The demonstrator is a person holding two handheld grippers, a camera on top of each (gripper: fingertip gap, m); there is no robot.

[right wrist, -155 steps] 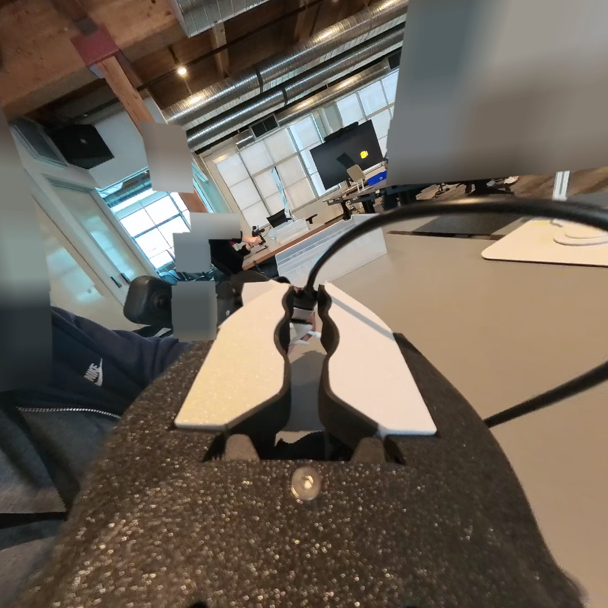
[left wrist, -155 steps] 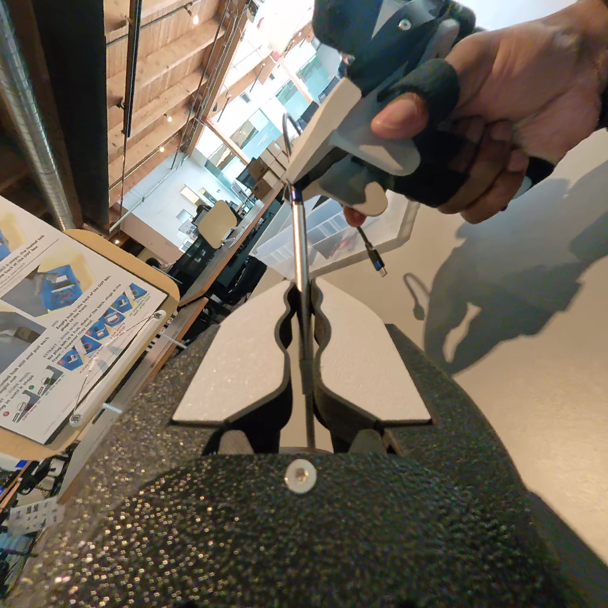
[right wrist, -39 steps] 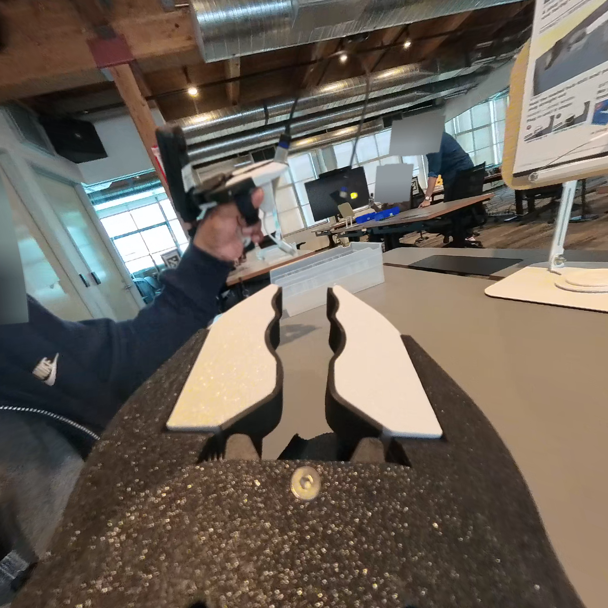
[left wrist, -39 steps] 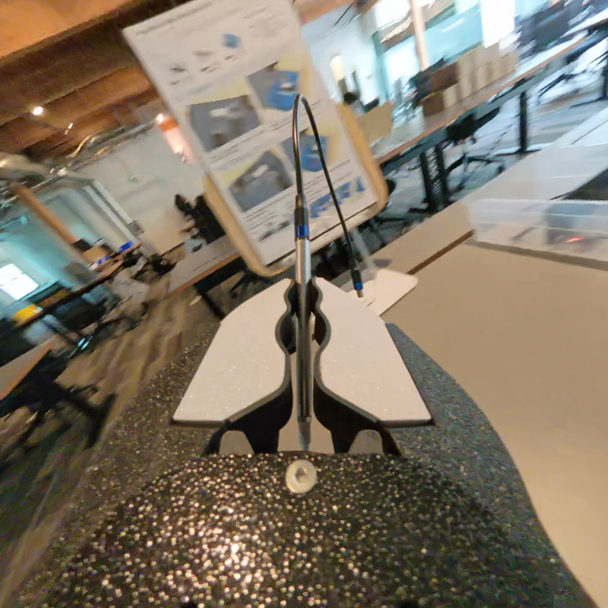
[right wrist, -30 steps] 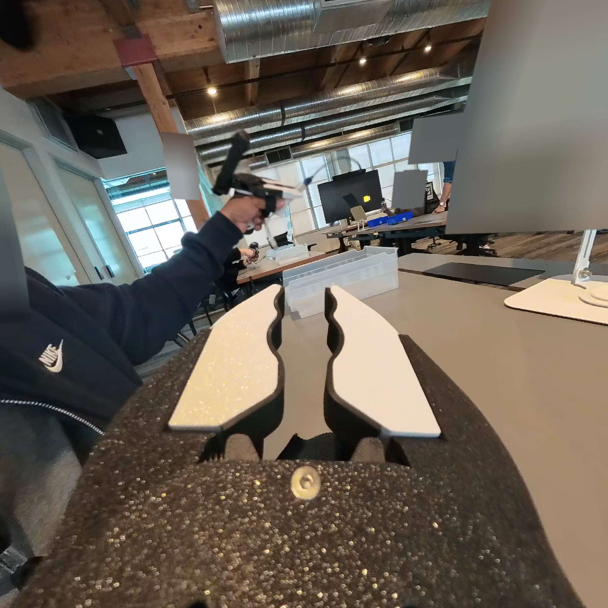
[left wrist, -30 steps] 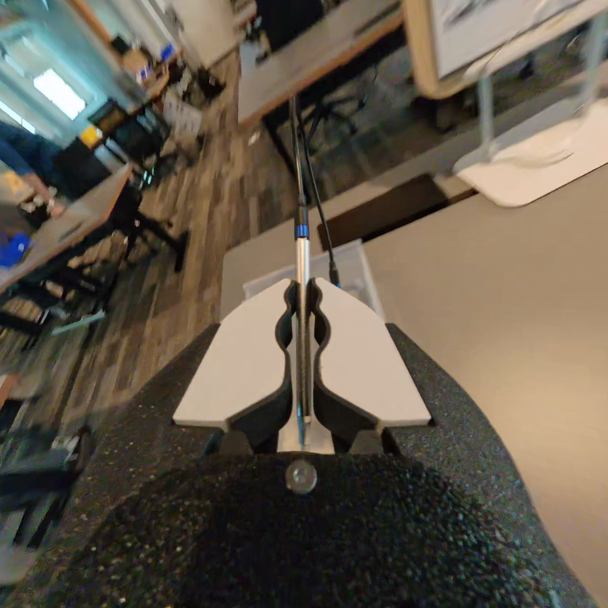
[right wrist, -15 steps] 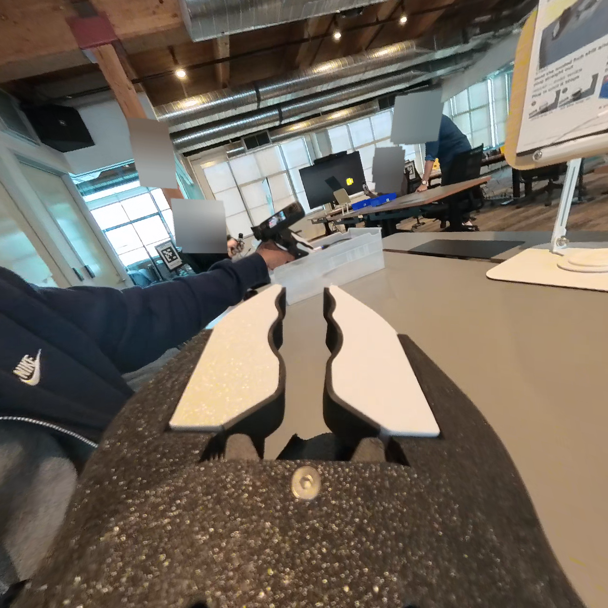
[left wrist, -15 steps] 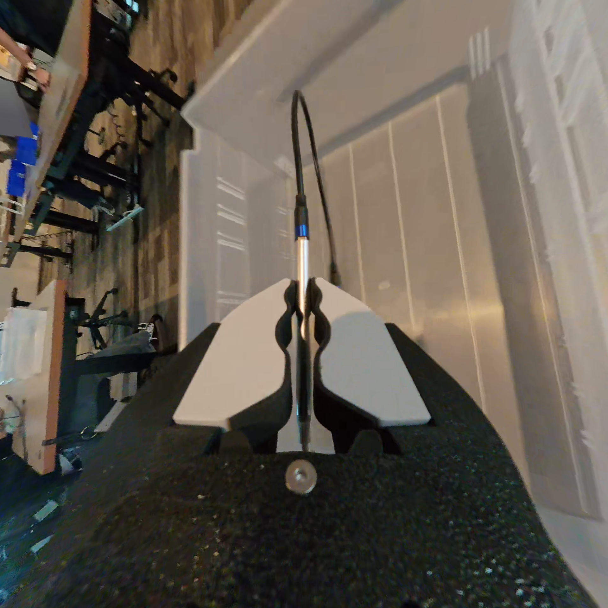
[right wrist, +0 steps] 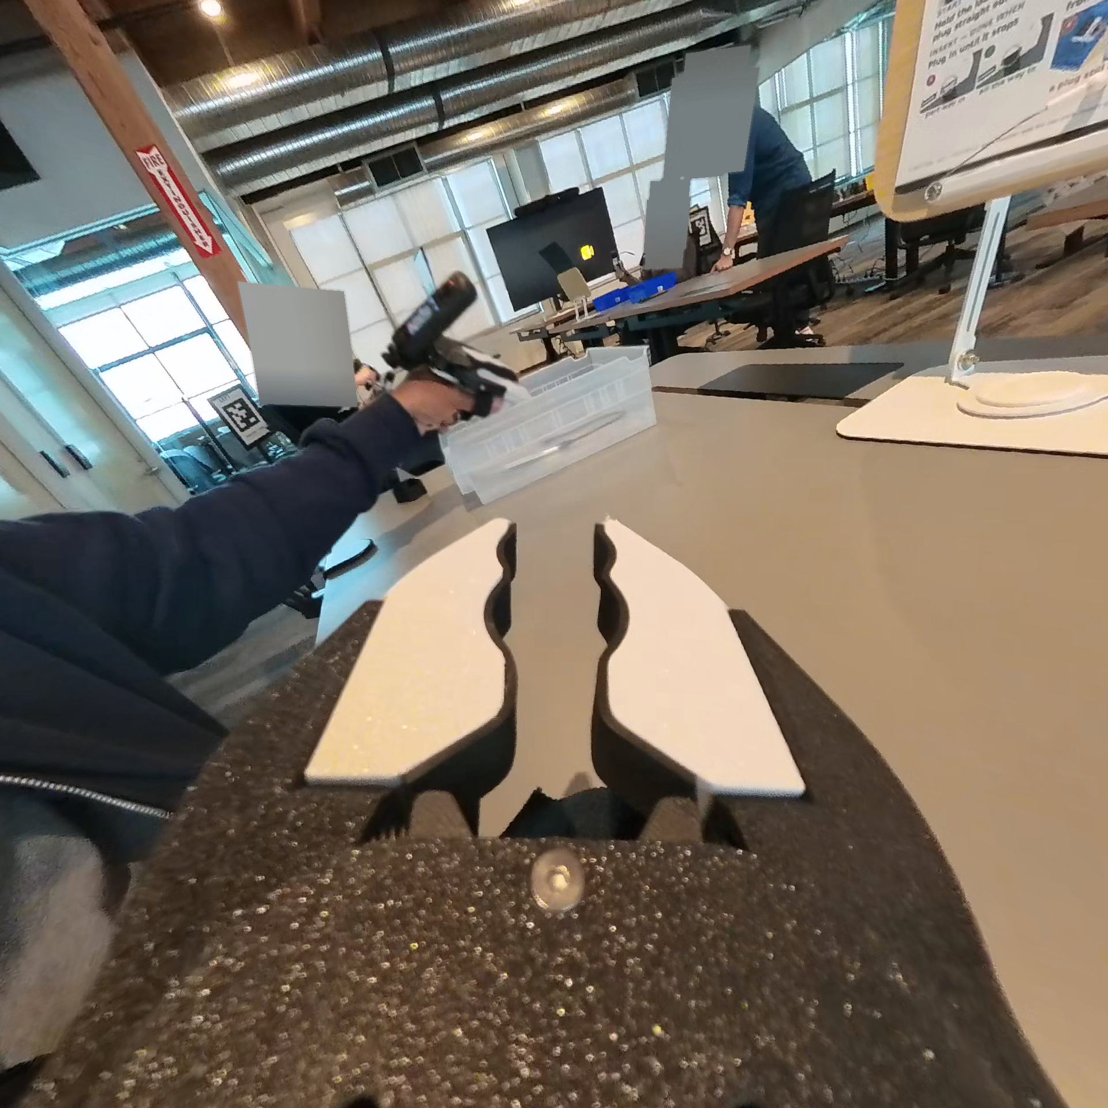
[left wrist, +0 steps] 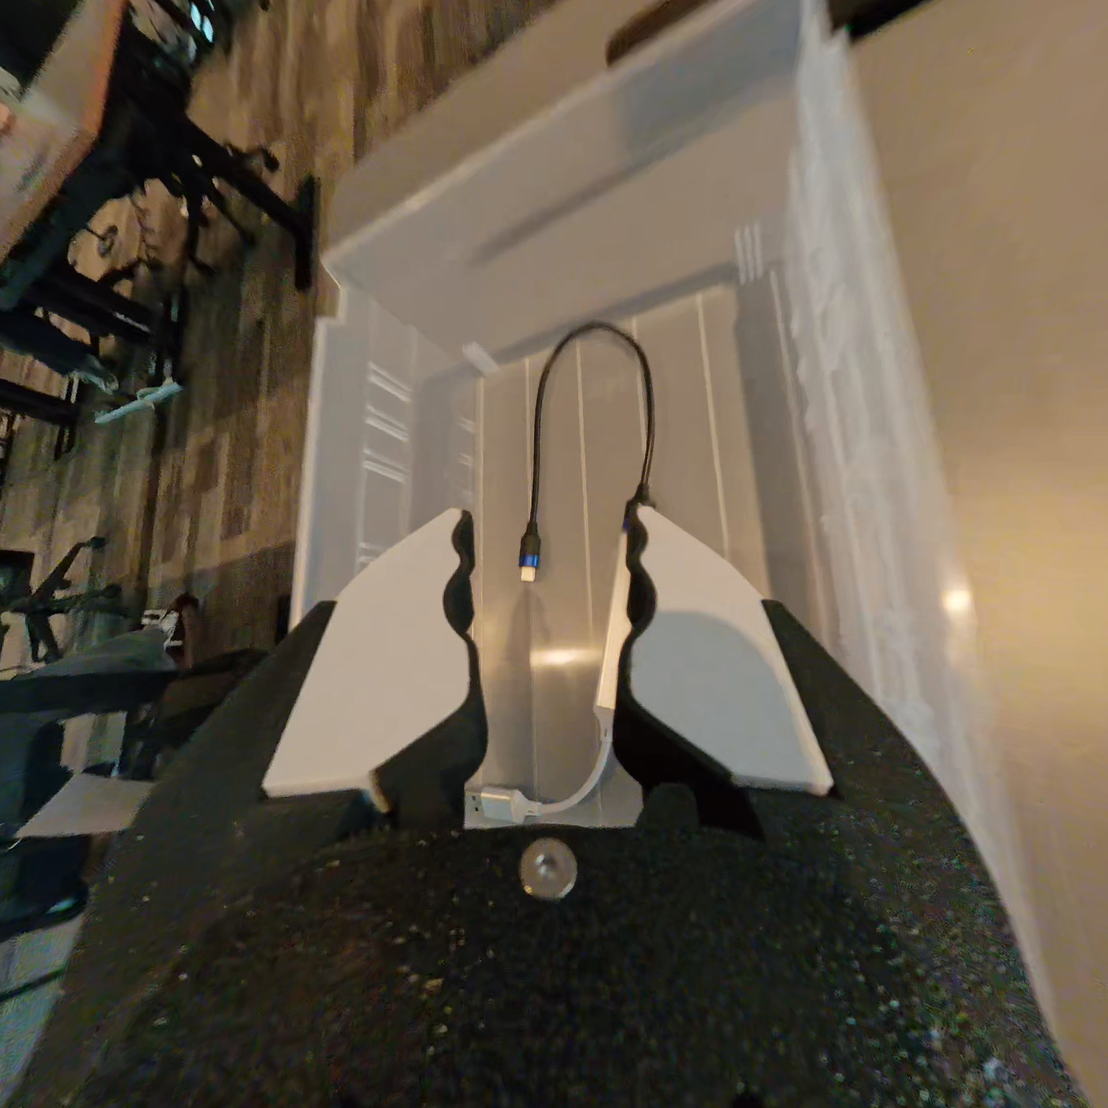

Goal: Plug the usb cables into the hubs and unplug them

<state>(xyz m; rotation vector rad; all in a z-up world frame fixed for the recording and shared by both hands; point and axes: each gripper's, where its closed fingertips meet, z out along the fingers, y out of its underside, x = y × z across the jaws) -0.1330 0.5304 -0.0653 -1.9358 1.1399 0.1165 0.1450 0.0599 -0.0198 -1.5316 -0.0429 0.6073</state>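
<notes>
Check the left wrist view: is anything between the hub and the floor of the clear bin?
Nothing visible. The left gripper is open over the clear bin. The hub lies along one jaw's inner edge, its black cable looped ahead, and the bin floor beneath looks bare.

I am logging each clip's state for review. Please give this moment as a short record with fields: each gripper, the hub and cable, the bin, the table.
left gripper: open, over the clear bin
right gripper: open, empty, above the grey table
hub: slim, silver, against the left gripper's right finger, white lead with a USB plug
black cable: looped, one end at the hub, the other end free
clear bin: on the table's edge, nothing else seen inside
grasp: cannot tell if the hub rests or falls
</notes>
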